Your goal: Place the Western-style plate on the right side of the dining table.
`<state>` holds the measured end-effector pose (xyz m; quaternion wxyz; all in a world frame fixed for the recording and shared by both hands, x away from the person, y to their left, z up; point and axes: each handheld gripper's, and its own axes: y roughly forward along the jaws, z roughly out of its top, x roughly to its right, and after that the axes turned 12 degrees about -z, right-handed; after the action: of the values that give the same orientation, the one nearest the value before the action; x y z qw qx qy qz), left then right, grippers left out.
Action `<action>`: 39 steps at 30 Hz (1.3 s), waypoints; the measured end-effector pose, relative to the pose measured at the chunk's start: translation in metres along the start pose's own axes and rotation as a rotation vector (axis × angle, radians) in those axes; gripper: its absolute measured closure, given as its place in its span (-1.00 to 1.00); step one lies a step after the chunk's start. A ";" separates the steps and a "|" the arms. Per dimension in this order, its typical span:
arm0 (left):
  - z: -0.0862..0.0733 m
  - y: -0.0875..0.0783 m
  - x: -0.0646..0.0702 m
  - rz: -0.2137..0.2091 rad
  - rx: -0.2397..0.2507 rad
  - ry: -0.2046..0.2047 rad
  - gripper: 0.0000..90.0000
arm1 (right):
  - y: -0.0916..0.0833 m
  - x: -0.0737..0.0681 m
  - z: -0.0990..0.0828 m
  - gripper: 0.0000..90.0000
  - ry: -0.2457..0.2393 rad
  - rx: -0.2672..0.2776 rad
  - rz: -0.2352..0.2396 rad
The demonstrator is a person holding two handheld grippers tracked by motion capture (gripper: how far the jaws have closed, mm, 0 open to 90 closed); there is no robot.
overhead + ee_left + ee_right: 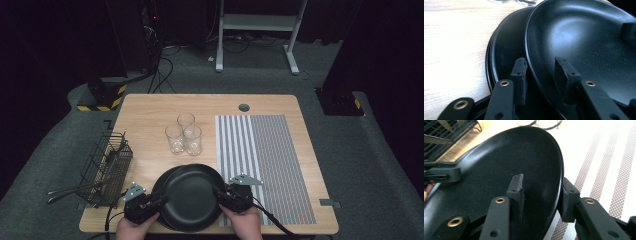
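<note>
Two black plates lie stacked at the table's front edge, the top plate shifted right over the lower plate. My left gripper is at the top plate's left rim. In the left gripper view its jaws straddle that rim, one pad between the two plates, the other over the plate's inside, with gaps showing. My right gripper is at the right rim. In the right gripper view one pad stands over the plate and the other sits beside the rim's outer side.
Three clear glasses stand close together just behind the plates. A striped placemat covers the table's right half. A black wire basket with cutlery handles sticking out to the left sits at the wooden table's left edge.
</note>
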<state>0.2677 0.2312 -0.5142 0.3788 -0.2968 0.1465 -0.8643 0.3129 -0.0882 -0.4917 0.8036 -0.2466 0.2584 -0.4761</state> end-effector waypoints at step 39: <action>0.000 0.001 -0.006 -0.030 0.026 0.000 0.32 | 0.012 0.001 -0.001 -0.04 0.019 -0.066 0.039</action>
<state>0.2717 0.2348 -0.5170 0.3697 -0.2938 0.1307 -0.8717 0.3201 -0.0838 -0.5004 0.8016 -0.2633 0.2864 -0.4540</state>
